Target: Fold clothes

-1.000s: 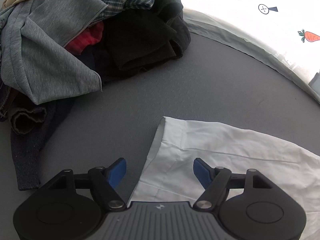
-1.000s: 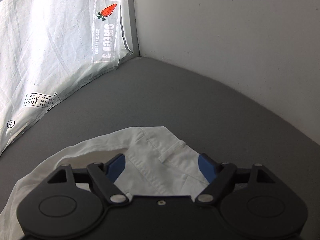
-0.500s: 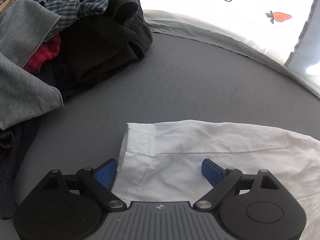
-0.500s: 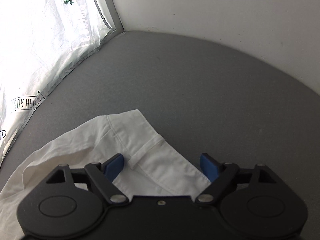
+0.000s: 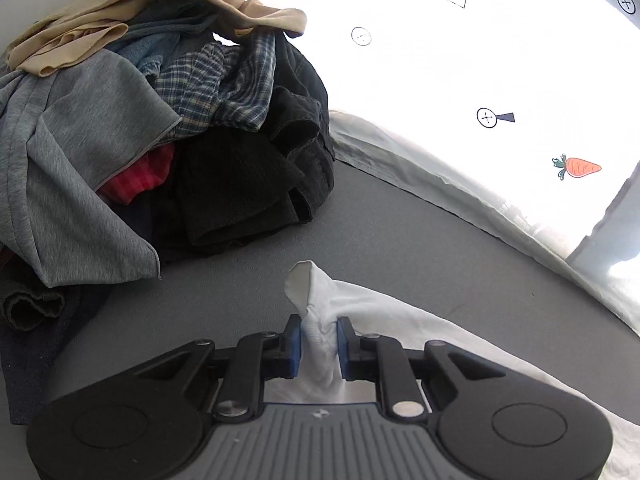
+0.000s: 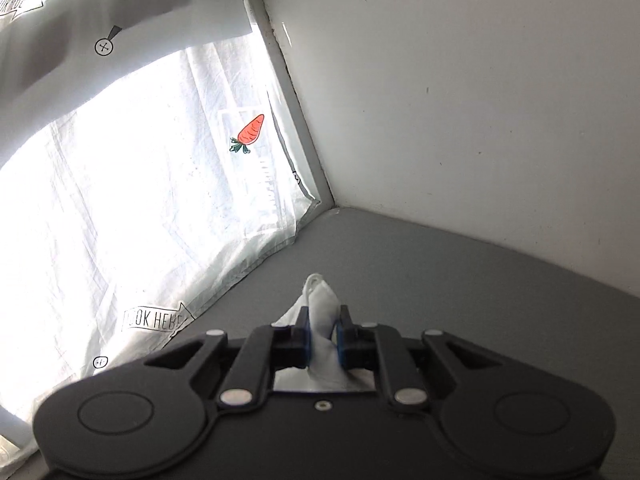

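A heap of unfolded clothes (image 5: 160, 140), grey, plaid, black, red and tan, sits at ten o'clock in the left wrist view, on the grey desk (image 5: 400, 248). Just beside it, toward six o'clock, a white garment (image 5: 420, 332) trails off to four o'clock across the desk.

The left gripper (image 5: 319, 340) is closed almost fully on a bunched corner of that white garment, the cloth pinched between its blue pads, with a peak of fabric standing up at twelve o'clock from the jaws. A bright printed curtain (image 5: 480, 80), marked with a carrot, hangs at one to three o'clock behind the desk.

In the right wrist view, the right gripper (image 6: 322, 340) is likewise nearly closed, clamping another bunch of the white garment (image 6: 320, 304), a small tuft poking out at twelve o'clock. The curtain (image 6: 140, 220) fills nine to eleven o'clock, a plain wall (image 6: 460, 100) one to three o'clock, and the desk (image 6: 460, 280) meets both in the corner.

Judged from this, the step in hand is a two-point hold on the white garment, either to spread it flat or to carry one edge over for a fold; the pictures do not settle which. The next move calls for both grippers travelling together, keeping the cloth taut between them and clear of the heap at left.
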